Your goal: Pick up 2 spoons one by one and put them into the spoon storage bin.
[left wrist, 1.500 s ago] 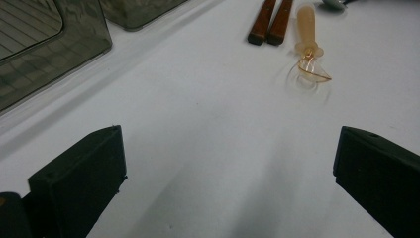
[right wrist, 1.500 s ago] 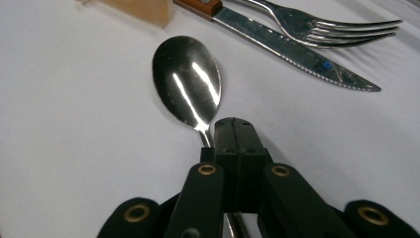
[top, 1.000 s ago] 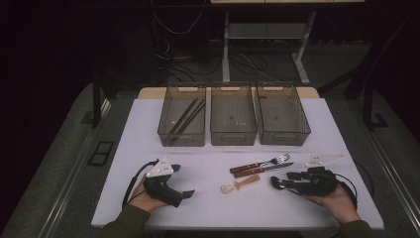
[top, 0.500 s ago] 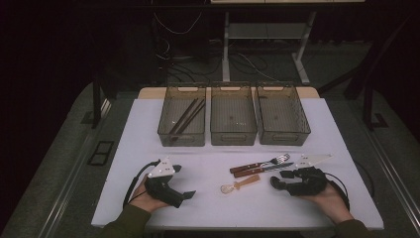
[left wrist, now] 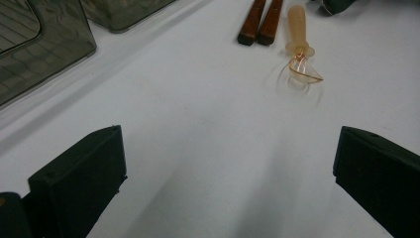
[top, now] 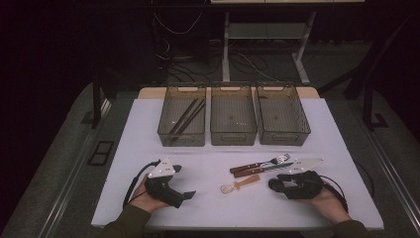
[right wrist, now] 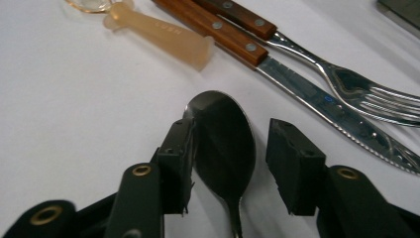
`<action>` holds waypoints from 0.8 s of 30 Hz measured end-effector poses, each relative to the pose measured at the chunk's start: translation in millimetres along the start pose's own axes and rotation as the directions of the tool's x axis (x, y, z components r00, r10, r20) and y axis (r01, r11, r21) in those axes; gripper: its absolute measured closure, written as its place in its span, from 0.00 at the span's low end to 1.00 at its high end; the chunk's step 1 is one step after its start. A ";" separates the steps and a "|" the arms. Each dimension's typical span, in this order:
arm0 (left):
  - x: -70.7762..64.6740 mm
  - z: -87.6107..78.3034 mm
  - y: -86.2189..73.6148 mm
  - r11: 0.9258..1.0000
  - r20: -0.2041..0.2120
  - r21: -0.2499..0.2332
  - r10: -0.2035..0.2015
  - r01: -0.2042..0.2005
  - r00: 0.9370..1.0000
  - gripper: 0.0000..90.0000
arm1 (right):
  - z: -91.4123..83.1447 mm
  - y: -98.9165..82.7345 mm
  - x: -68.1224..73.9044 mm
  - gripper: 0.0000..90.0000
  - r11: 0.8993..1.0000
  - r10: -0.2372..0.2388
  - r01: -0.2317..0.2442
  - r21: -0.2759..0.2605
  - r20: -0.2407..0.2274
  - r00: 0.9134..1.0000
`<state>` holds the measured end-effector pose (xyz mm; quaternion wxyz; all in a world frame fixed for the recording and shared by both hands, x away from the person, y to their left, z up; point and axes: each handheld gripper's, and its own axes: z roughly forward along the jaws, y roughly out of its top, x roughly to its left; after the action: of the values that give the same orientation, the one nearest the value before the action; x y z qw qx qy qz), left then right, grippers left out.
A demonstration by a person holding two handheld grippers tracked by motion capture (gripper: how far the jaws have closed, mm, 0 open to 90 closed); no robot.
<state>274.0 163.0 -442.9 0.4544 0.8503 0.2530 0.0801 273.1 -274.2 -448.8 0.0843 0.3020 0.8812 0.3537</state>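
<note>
Since the earlier frame, my right gripper (top: 277, 184) has shifted slightly toward the near right edge of the worktop (top: 148, 119); its jaws have just been closing.

Item: dark metal spoon (right wrist: 223, 139), flat on the worktop by its near right edge, bowl between my right jaws, one jaw at its rim, the other a little apart; no firm grip.

Beside it: knife (right wrist: 277, 69), fork (right wrist: 346, 89), translucent plastic spoon (right wrist: 153, 32).

Left gripper (top: 185, 196), near left edge: jaws wide open, nothing between them.

Far edge: three trays (top: 233, 136), chopsticks (top: 185, 116) in the left one.
</note>
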 end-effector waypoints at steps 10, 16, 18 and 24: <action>-0.3 -0.1 0.1 1.000 -0.001 -0.002 0.003 -0.003 1.000 0.00 | -1.1 0.8 6.9 0.77 0.998 -0.062 0.062 0.017 0.002 0.998; -0.7 0.1 0.1 1.000 -0.001 0.001 0.002 -0.002 1.000 0.00 | -3.1 0.8 6.5 0.90 0.997 -0.073 0.073 0.004 -0.027 0.997; -0.8 0.1 0.2 1.000 0.000 0.000 0.002 -0.002 1.000 0.00 | -2.0 1.1 8.4 0.92 0.997 -0.077 0.078 0.015 -0.039 0.996; -1.0 0.3 0.2 1.000 0.001 -0.002 0.002 -0.002 1.000 0.00 | -1.0 1.9 10.1 0.95 0.995 -0.094 0.095 0.026 -0.048 0.994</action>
<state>273.4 162.2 -442.8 0.4553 0.8503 0.2517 0.0802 265.6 -267.8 -446.2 0.0758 0.2528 0.9012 0.3438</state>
